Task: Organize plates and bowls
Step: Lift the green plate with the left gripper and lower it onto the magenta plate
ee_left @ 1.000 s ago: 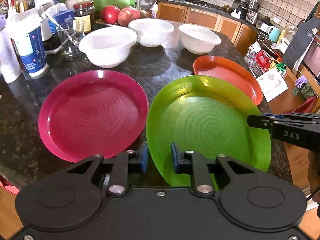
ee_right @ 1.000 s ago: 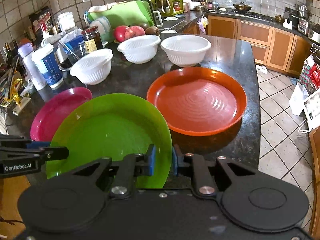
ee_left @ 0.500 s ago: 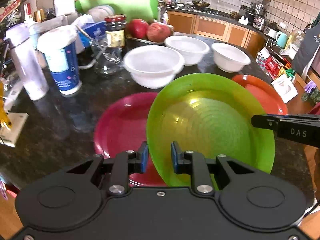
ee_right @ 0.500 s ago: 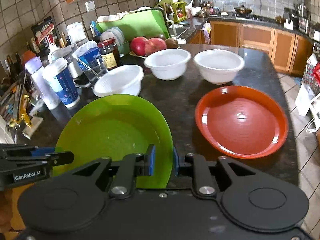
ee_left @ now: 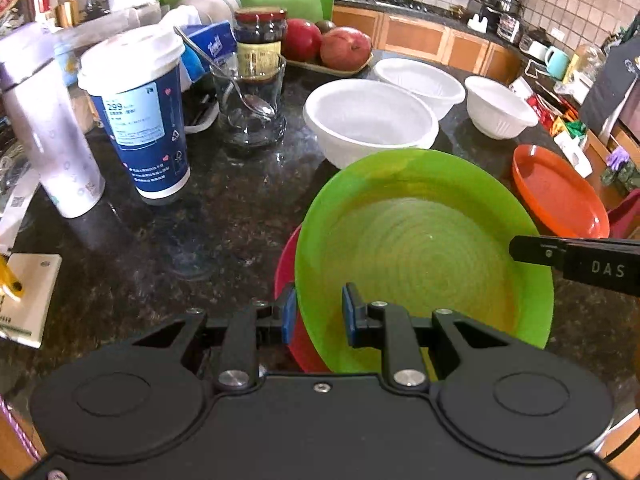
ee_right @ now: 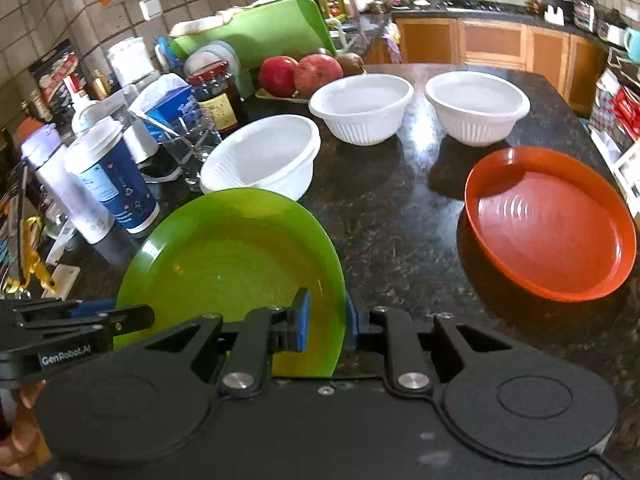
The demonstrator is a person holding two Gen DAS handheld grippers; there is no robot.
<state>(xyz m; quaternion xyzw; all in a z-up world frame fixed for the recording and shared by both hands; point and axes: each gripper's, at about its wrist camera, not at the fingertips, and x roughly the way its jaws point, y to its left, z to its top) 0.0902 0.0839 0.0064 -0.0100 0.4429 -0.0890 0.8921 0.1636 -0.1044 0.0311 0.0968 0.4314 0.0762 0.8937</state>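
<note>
A green plate (ee_left: 420, 248) is gripped by the rim on both sides. My left gripper (ee_left: 318, 312) is shut on its near left rim. My right gripper (ee_right: 326, 322) is shut on the right rim of the green plate (ee_right: 228, 264). The plate sits over a dark-red plate (ee_left: 285, 272), of which only a left sliver shows. An orange plate (ee_right: 548, 224) lies on the dark counter to the right. Three white bowls (ee_right: 260, 160) (ee_right: 360, 104) (ee_right: 476, 104) stand behind, the nearest just beyond the green plate's far rim.
At the left stand a blue paper cup (ee_left: 140, 120), a white bottle (ee_left: 52, 140), a glass with a spoon (ee_left: 250, 108) and a jar (ee_left: 260, 28). Apples (ee_left: 344, 46) sit on a tray behind. The counter edge drops off past the orange plate (ee_left: 560, 200).
Both grippers carried the green plate leftward across the counter. It now covers nearly all of the dark-red plate and has moved away from the orange plate.
</note>
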